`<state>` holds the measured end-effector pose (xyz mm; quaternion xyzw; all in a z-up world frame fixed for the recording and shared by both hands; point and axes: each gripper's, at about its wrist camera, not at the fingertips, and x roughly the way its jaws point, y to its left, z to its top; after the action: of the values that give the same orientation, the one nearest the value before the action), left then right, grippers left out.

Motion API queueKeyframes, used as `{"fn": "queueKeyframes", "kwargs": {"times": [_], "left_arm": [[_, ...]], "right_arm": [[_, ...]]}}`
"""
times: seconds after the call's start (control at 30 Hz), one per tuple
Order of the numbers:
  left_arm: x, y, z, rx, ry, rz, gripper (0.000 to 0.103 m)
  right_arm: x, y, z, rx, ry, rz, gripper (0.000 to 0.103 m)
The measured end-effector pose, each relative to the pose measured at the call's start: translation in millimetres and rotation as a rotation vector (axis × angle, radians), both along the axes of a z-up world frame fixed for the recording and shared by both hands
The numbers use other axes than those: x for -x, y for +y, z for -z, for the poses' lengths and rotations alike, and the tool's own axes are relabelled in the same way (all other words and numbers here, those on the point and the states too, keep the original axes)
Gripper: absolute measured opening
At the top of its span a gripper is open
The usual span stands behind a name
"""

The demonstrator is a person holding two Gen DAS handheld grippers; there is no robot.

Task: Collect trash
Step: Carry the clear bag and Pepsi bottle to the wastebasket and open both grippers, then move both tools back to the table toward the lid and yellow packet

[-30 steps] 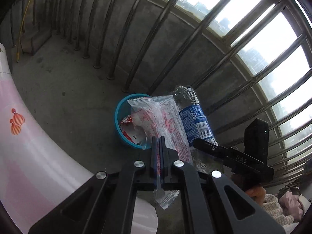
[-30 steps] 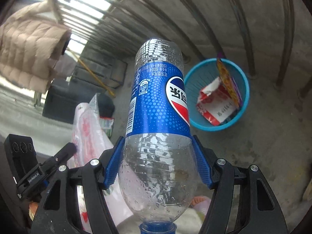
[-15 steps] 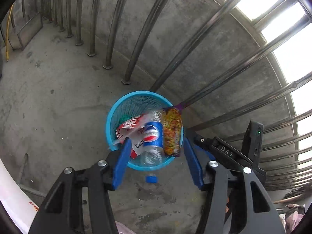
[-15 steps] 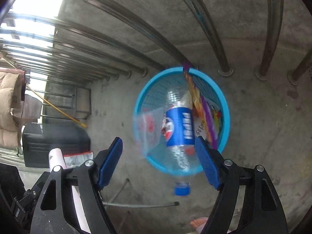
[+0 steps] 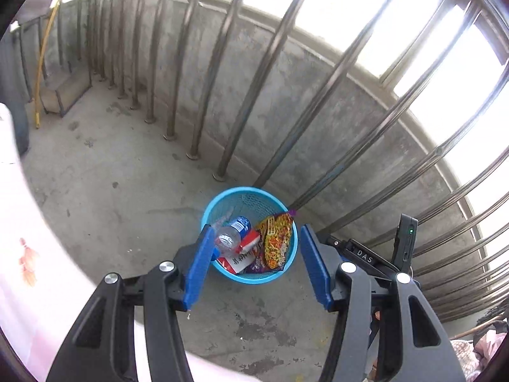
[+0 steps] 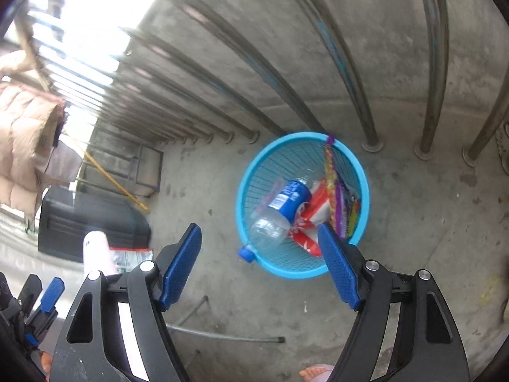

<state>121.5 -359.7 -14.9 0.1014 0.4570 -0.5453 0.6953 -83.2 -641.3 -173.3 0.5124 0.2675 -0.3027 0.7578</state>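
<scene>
A blue mesh basket (image 5: pixel 222 195) (image 6: pixel 280 141) stands on the concrete floor by the railing. Inside lie a clear cola bottle with a blue label (image 5: pixel 233 234) (image 6: pixel 283 207), a red and white wrapper (image 5: pixel 246 245) (image 6: pixel 313 213) and a yellow snack packet (image 5: pixel 276 242) (image 6: pixel 331 178). The bottle's blue cap (image 6: pixel 246 253) pokes over the near rim. My left gripper (image 5: pixel 256 238) hangs open above the basket with nothing between its pads. My right gripper (image 6: pixel 258 227) is also open and empty over the basket's near rim.
Steel railing bars (image 5: pixel 241 95) (image 6: pixel 350 79) and a low concrete wall run right behind the basket. A pink and white cloth (image 5: pixel 25 254) fills the left side. A black box (image 6: pixel 89 216), a yellow stick (image 6: pixel 111 178) and a thin rod (image 6: pixel 222 336) are on the floor.
The left gripper let go of the clear wrapper and the right gripper let go of the bottle. Both dropped into the basket. Both grippers now stand open and the left has pulled back.
</scene>
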Motion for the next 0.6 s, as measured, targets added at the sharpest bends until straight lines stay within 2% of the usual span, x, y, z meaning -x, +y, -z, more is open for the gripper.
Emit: {"fn": "queueKeyframes", "kwargs": {"times": [0.23,0.33,0.6], "left_arm": [[10,111,-41,0.107,-0.070,-0.129,0.055],[5,169,-50,0.151,-0.091,-0.237,0.056],[-12,328,-61,0.206,-0.175,-0.557,0.056]], "right_arm": [[-27,45,-44,0.126,-0.063,-0.208,0.073],[-45,68,-56,0.136,-0.097,-0.324,0.073],[-98,141,-87,0.114,-0.173,-0.605,0.072]]}}
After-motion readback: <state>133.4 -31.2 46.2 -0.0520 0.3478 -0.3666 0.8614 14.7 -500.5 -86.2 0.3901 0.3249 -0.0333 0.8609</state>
